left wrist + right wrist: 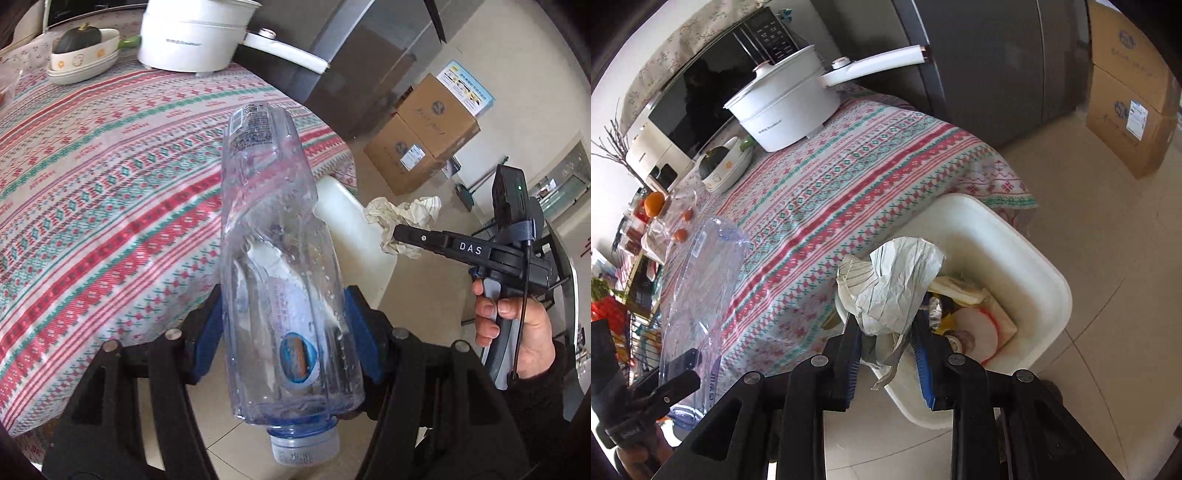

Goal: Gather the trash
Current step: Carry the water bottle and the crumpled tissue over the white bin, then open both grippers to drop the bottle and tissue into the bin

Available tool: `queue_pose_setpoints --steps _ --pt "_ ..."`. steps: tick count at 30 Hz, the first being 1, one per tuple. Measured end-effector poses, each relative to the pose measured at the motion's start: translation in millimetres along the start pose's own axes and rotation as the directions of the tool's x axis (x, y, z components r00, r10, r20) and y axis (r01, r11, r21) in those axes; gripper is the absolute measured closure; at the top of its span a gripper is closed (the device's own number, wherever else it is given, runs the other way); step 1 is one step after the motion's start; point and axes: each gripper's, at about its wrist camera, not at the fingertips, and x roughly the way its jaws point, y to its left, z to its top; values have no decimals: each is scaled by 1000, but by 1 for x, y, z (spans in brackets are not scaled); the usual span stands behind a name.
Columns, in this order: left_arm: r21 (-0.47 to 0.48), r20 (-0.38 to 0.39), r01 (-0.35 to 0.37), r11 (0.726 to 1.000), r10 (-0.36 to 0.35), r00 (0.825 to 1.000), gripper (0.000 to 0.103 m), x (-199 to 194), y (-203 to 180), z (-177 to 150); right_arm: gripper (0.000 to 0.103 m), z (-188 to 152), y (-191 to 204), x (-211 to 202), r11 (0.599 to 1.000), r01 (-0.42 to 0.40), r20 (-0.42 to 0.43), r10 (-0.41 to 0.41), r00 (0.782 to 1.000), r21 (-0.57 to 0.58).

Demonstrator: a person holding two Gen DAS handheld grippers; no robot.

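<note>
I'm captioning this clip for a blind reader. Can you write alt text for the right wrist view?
The right gripper clamps a crumpled striped paper wad above a white plastic bin already holding trash, beside a table with a red-and-green patterned cloth. At left, the left gripper holds a crushed clear plastic bottle.

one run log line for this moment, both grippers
left gripper: shut on plastic bottle | right gripper: shut on crumpled paper, over white bin | bin: holds trash

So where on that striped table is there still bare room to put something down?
The striped tablecloth lies bare between the white long-handled pot and the white plastic bin. It is crowded by the stacked white dishes and oranges at the far end.
</note>
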Motion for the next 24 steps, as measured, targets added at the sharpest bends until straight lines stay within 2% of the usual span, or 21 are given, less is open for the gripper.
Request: queue_pose_setpoints --steps 8,15,22,24 --pt "71 -138 89 993 -78 987 38 70 -55 5 75 -11 -49 -9 997 41 -5 -41 999 61" --pt "81 -204 85 993 -67 977 38 121 -70 9 75 -15 -79 -6 992 74 -28 -71 997 107" --pt "111 -147 55 992 -39 988 38 136 -69 12 75 -14 -87 -3 991 97 -31 -95 995 95" --pt "116 -130 36 993 -21 991 29 132 -70 17 75 -14 -89 -2 990 102 -36 -98 994 101"
